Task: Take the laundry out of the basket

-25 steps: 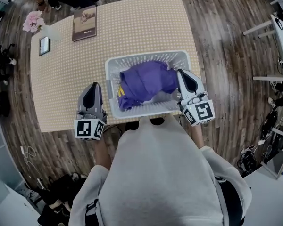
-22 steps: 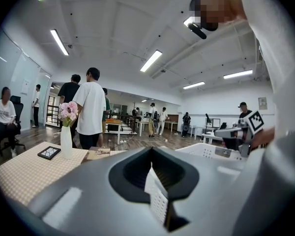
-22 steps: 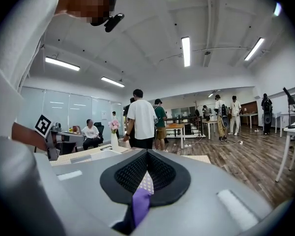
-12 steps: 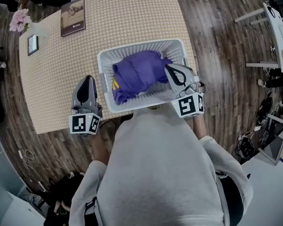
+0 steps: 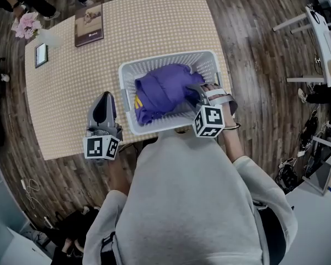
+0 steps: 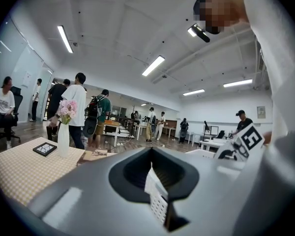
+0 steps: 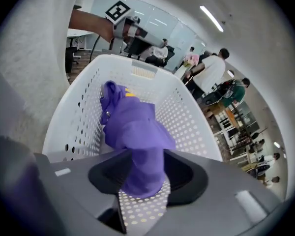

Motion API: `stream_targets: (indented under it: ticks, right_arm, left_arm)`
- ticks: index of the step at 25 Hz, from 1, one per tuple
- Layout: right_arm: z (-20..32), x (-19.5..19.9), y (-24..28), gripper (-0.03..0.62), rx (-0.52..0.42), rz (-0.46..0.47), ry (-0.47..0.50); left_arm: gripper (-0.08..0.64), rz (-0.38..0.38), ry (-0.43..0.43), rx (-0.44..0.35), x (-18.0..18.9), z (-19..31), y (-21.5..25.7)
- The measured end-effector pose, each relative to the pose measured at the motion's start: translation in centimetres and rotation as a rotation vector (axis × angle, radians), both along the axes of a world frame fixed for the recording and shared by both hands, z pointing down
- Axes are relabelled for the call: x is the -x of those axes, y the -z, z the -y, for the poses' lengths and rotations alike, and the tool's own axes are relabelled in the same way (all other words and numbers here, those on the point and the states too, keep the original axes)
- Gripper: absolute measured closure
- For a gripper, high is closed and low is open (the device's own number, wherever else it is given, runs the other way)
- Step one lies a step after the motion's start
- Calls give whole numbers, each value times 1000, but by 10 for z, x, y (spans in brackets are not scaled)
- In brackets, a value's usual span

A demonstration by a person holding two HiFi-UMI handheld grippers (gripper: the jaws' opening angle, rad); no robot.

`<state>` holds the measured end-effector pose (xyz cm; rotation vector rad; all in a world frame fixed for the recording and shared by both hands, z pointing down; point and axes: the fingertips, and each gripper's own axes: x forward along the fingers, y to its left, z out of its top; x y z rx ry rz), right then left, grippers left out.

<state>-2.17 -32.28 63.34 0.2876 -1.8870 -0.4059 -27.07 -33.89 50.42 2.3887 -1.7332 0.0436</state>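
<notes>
A white perforated laundry basket (image 5: 165,57) stands on the near side of the table, with a crumpled purple garment (image 5: 163,90) with a bit of yellow inside it. My right gripper (image 5: 196,94) reaches over the basket's right rim onto the garment. In the right gripper view the purple garment (image 7: 137,132) lies between the jaws of my right gripper (image 7: 142,193), which are opening, and the basket wall (image 7: 191,122) shows behind. My left gripper (image 5: 105,97) hovers left of the basket, outside it, jaws together and empty; in its own view the left gripper (image 6: 156,183) faces the room.
The dotted tablecloth (image 5: 154,21) stretches beyond the basket. At its far left stand a vase of pink flowers (image 5: 27,25), a small frame (image 5: 40,54) and a brochure (image 5: 89,24). People stand past the table's far edge. White desks (image 5: 320,32) are at the right.
My right gripper has moved left from the basket's right rim into the basket, onto the purple garment. The left gripper has stayed beside the basket.
</notes>
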Motion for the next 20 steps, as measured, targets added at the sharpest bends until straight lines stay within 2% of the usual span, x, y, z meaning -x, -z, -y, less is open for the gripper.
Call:
stream_targets:
  ticks: [1,3,4,5,6,10,15,18,20]
  right_arm:
    - [-2,-2,-9,343,49,-46,-4]
    - [-3,-7,-25,147,102,-140,-9]
    - [-1,-8,-31,135,105,-171,-12]
    - [4,-8,-37,78,102,-189,-20]
    - [9,-7,-44,50,102,-202,-34]
    - [30,0,-81,-5,184,-227,-132]
    - [53,3,-120,-6,255,-240,-229]
    - [54,6,-143,-6,337,-210,-221]
    - [54,8,-148,-6,355,-182,-202]
  left_arm:
    - [551,-1,2,-5,2,0,2]
    - [551,-5,10,-15,5,-1,5]
    - [551,-8,14,-18,7,-2,6]
    - [551,-10,18,-20,10,-3,6]
    - [551,-13,21,-20,13,-4,6]
    - [551,-19,38,-15,24,-6,3]
    - [551,-26,54,-14,34,-10,3]
    - [551,-32,63,-10,44,-11,1]
    - [551,-37,65,-8,49,-10,0]
